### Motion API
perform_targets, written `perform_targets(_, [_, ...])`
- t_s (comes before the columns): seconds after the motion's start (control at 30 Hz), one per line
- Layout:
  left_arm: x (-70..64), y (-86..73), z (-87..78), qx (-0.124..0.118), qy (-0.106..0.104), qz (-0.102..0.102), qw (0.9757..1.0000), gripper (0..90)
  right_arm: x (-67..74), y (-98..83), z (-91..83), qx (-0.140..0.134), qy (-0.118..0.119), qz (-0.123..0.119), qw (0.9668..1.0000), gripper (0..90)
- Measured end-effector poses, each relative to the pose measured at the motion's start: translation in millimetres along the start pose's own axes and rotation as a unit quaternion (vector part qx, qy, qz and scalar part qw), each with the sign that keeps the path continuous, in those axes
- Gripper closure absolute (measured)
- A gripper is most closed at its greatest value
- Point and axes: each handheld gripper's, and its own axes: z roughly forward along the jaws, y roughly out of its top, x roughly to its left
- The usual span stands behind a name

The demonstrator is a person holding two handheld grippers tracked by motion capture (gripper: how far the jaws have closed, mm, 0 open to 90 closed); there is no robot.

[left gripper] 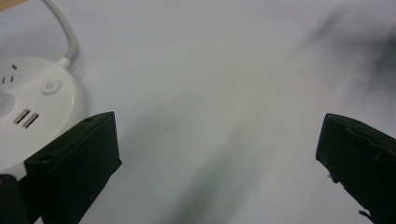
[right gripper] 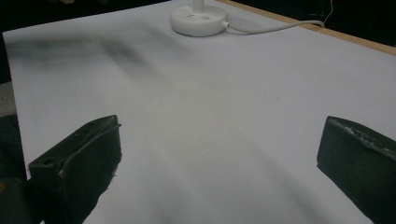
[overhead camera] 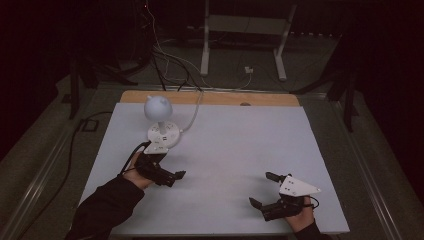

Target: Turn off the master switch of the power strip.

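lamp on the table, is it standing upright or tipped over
Upright. The lamp stands on its round white base flat on the table, round head straight above the stem, beside the left gripper.

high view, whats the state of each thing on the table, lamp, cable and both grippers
lamp: upright on its round base, not lit
base: flat on the table, sockets empty
cable: attached to the base, trails off the far edge
left gripper: open, holds nothing, beside the base
right gripper: open, holds nothing

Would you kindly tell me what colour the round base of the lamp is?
White; the lamp base shows best in the left gripper view.
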Motion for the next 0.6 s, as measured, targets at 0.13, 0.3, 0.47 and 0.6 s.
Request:
perform_targets(0.13, [-1.4, -9.8, -3.1, 0.0, -0.006, 0.0, 1.0, 0.2, -0.3, -0.1, 0.2, 0.0, -0.001, 0.002, 1.0, 0.0])
perform_targets(0.3, [-3.2, -24.2, -5.4, 0.006, -0.005, 0.006, 1.0, 0.2, 0.0, 0.0, 0.4, 0.001, -0.001, 0.001, 1.0, 0.0])
perform_targets(0.47, [-4.0, -38.5, -11.4, 0.01, -0.006, 0.006, 0.9999, 0.2, -0.2, -0.2, 0.4, 0.002, -0.002, 0.001, 1.0, 0.0])
perform_targets(0.6, [-5.3, -50.7, -16.6, 0.016, -0.005, 0.009, 0.9998, 0.2, 0.0, -0.6, 1.1, 0.005, -0.001, -0.002, 1.0, 0.0])
